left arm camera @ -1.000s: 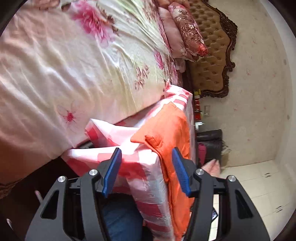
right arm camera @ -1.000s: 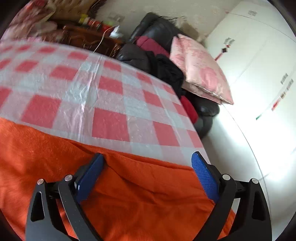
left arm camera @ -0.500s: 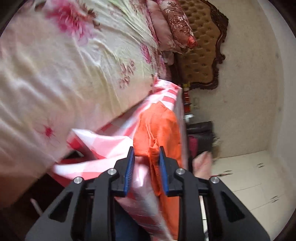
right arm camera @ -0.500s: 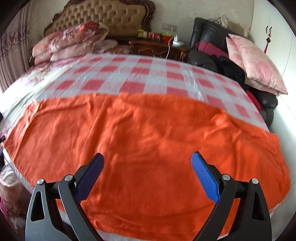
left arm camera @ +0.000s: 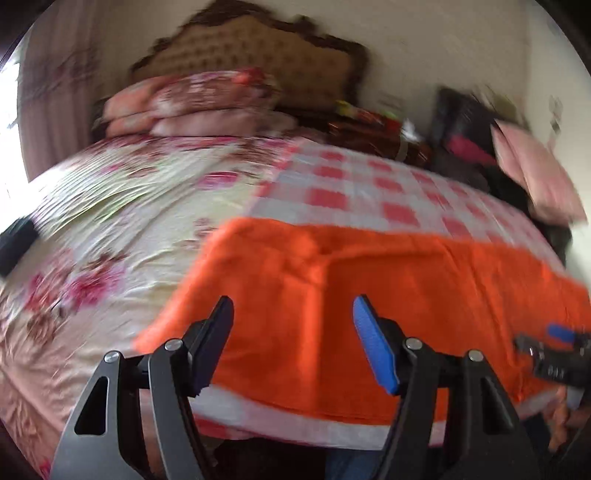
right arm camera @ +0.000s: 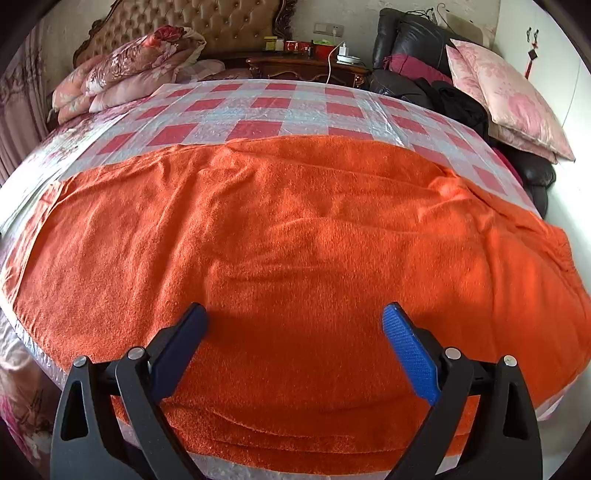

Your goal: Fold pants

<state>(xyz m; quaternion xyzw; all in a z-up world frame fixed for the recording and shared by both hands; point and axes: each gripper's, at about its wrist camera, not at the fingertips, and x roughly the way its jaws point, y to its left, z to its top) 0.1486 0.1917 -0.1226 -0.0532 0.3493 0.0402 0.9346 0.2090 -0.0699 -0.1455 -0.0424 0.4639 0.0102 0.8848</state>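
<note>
Orange fleece pants [right arm camera: 295, 236] lie spread flat on a red-and-white checked sheet [right arm camera: 258, 110] over the bed, folded layers showing at the near edge. My right gripper [right arm camera: 295, 332] hovers open above the near middle of the pants, nothing between its blue pads. In the blurred left wrist view the same pants [left arm camera: 369, 295] fill the lower right; my left gripper [left arm camera: 293, 325] is above their left near part, its jaws opening with no cloth pinched. The right gripper [left arm camera: 554, 350] shows at that view's right edge.
Floral bedding [left arm camera: 110, 229] covers the bed's left half. Pillows [right arm camera: 129, 62] are stacked by the tufted headboard [right arm camera: 207, 22]. A nightstand [right arm camera: 306, 62] with small items stands behind. A dark chair with clothes and a pink cushion [right arm camera: 506, 96] is at the right.
The left gripper closed on the pants' corner at the bed edge, then let go, rolled upright and rose over the bed. The right gripper tipped back to take in the whole pants, then held still.
</note>
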